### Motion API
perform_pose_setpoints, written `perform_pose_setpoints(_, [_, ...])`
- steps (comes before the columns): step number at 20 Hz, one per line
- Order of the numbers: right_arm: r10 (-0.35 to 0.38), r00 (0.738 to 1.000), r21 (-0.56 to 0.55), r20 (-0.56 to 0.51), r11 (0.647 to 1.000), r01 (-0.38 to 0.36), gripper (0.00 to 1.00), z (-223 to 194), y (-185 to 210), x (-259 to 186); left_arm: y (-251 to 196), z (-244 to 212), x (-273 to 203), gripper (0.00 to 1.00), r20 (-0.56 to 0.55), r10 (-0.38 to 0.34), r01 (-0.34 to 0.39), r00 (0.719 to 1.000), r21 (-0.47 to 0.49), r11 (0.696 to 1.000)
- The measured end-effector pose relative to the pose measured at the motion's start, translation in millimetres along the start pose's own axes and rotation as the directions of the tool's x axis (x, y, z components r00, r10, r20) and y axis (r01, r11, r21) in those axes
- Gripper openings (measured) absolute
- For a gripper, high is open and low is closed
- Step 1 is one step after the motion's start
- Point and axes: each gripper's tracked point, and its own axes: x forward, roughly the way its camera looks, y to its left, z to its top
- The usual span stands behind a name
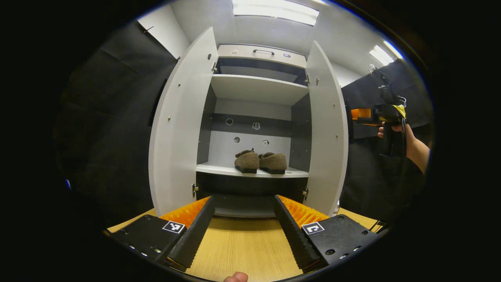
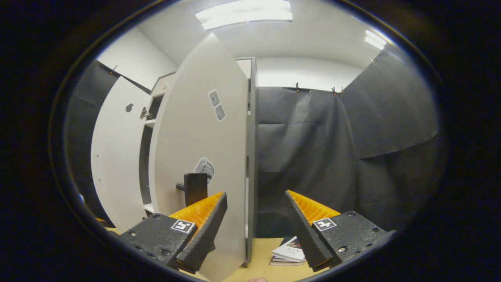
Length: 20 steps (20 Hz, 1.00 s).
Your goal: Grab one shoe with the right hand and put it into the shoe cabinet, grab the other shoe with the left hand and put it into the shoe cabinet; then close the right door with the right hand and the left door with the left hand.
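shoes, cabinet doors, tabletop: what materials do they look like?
Brown fuzzy shoes: fleece-like fabric, nubby pile, dark soles. Pale grey cabinet doors: probably matte laminated board, flat and evenly coloured. Light wood-grain tabletop: wood or wood-look laminate, with streaked grain.

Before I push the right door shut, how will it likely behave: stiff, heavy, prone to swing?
The right door looks like a rigid flat panel, so it probably won't flex. It hangs on hinges, so a light push should swing it. Its smooth face may let the open right gripper slide; the dark handle offers a surer contact.
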Motion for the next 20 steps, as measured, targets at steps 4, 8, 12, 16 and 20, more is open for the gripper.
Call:
perform_pose_setpoints(4, [0.064, 0.998, 0.000, 0.003, 0.998, -0.064, 0.95, -1.2, 32.7, 12.7, 11.6, 0.4, -2.8, 0.93, -0.003, 0.020, -0.020, 1.000, 0.002, 1.000])
perform_pose_setpoints(8, [0.120, 0.993, 0.042, -0.007, 0.992, -0.120, 0.95, -7.0, 68.2, 34.9, 23.5, 1.2, -5.4, 0.93, -0.002, 0.043, -0.043, 0.999, 0.012, 0.999])
perform_pose_setpoints(12, [0.154, 0.988, 0.070, -0.035, 0.986, -0.151, 0.96, -21.6, 100.6, 60.6, 31.5, 0.2, -9.2, 0.93, -0.007, 0.062, -0.061, 0.998, 0.016, 0.998])
perform_pose_setpoints(16, [0.122, 0.992, 0.041, -0.031, 0.992, -0.121, 0.97, -21.2, 102.0, 63.6, 32.4, -1.0, -12.4, 0.93, -0.013, 0.067, -0.066, 0.998, 0.014, 0.998])
perform_pose_setpoints(20, [0.115, 0.993, 0.028, -0.024, 0.993, -0.114, 0.95, -17.2, 93.9, 40.4, 25.8, 0.5, -12.5, 0.93, -0.018, 0.046, -0.046, 0.999, 0.019, 0.999])
